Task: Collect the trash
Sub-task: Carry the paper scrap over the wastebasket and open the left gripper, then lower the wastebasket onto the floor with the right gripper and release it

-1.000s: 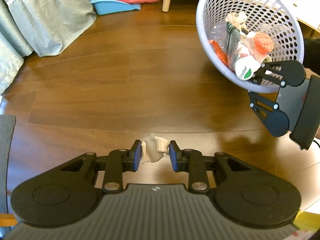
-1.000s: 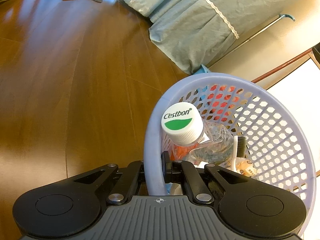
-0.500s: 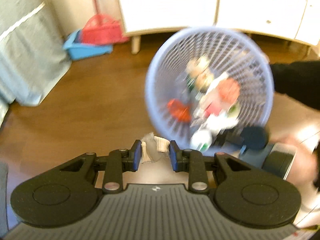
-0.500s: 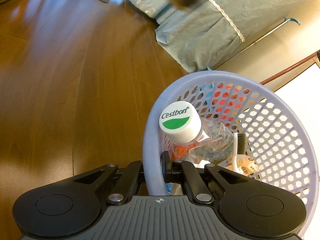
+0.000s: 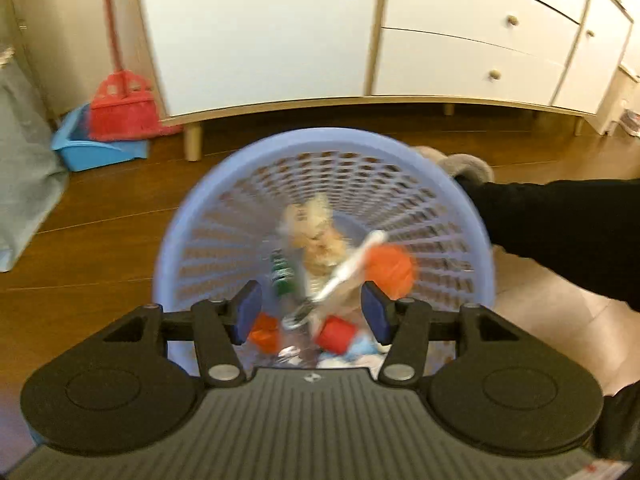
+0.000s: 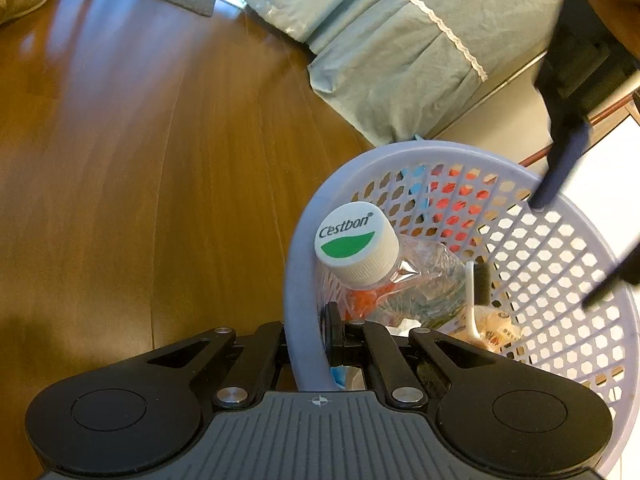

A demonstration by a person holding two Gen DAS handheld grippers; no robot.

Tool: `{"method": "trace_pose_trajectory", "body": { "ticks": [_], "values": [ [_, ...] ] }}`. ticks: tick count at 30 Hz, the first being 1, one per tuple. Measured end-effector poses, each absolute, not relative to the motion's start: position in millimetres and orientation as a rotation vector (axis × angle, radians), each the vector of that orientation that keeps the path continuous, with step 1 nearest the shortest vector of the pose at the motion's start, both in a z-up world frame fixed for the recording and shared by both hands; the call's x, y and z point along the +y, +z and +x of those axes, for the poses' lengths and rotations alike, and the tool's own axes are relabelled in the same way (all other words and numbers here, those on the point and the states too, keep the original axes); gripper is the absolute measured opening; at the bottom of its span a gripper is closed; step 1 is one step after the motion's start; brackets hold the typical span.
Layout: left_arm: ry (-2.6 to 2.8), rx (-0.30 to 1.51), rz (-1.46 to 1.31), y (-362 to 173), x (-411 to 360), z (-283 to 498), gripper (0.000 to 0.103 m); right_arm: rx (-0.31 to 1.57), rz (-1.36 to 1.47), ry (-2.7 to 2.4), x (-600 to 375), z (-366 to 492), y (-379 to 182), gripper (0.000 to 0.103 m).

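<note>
Trash sits piled in the basket at frame centre, bottle against the near wall. Left gripper is spread wide and empty over the opening; right gripper is clamped on the basket rim. Risk: the basket looks tilted and held at one rim point only, so a jolt could twist it and spill the bottle onto the floor.

The lilac perforated plastic basket holds a capped clear plastic bottle; behind it stands a white wooden cabinet.
</note>
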State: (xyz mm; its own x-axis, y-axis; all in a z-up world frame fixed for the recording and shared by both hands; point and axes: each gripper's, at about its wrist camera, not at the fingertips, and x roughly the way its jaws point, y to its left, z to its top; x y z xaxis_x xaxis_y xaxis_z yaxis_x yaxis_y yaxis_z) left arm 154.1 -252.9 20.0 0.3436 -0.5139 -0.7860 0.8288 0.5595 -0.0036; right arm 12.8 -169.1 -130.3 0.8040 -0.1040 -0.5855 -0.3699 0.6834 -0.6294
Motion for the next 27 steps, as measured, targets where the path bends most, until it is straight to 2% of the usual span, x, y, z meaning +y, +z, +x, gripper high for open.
{"method": "trace_pose_trajectory", "body": {
  "ticks": [8,22,27],
  "values": [
    [-0.682,0.837,0.415,34.1,-158.7,175.8,0.051,0.643,-0.792,0.198,-163.2,24.2,-111.4,0.000],
    [-0.529,0.990,0.417,-23.4,-6.1,152.5,0.052,0.601,-0.838,0.493,-111.9,34.1,-86.3,0.000],
    [-0.528,0.999,0.391,-36.1,16.3,145.6,0.058,0.561,-0.864,0.638,-92.2,40.7,-81.6,0.000]
  ]
}}
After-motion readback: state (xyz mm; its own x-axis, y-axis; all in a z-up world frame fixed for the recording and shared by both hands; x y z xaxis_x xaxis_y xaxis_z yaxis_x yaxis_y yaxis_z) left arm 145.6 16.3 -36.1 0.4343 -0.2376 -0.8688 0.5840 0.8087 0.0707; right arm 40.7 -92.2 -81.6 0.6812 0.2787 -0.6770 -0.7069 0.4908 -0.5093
